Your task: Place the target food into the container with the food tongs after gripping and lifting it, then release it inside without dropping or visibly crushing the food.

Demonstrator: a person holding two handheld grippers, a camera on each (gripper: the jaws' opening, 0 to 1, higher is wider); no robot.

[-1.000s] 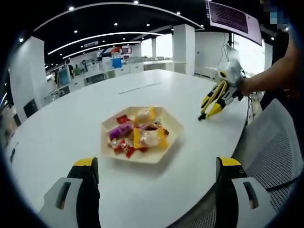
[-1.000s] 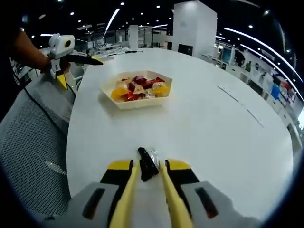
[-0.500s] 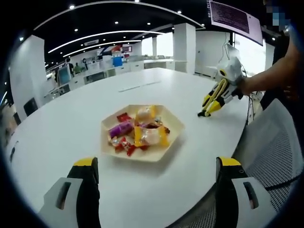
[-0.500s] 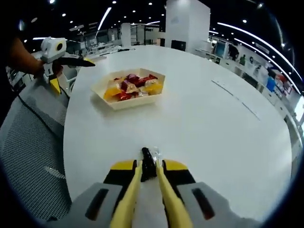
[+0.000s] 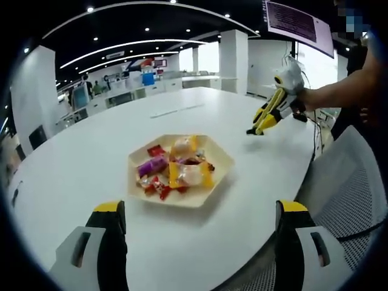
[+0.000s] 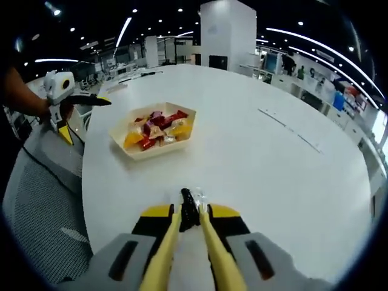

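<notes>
In the left gripper view, a shallow hexagonal tray (image 5: 221,162) sits on a large white table (image 5: 91,157). It holds a heap of wrapped sweets (image 5: 173,170): a purple one on the near-left side, yellow ones in the middle and at the far side, red ones at the near and far edges. Any print on the wrappers is too small to read. The left gripper (image 5: 197,218) has its two yellow-tipped jaws spread wide apart at the bottom of the view, with nothing between them, on the near side of the tray. Beyond the tray, toward the right, the right gripper (image 5: 253,131) is held by a person's hand (image 5: 301,103) above the table's far edge, its yellow tongs pressed close together. A wall screen at upper right carries text that cannot be read.

In the right gripper view, the right gripper (image 6: 190,210) has its yellow tongs pinched on a small sweet (image 6: 190,205) with a dark body and a crinkled clear wrapper end; the sweet juts out just past the tips. The tray (image 6: 153,145) of sweets lies well apart, farther across the table and to the left. Further left, the left gripper (image 6: 91,100) is held beside the table's edge.
</notes>
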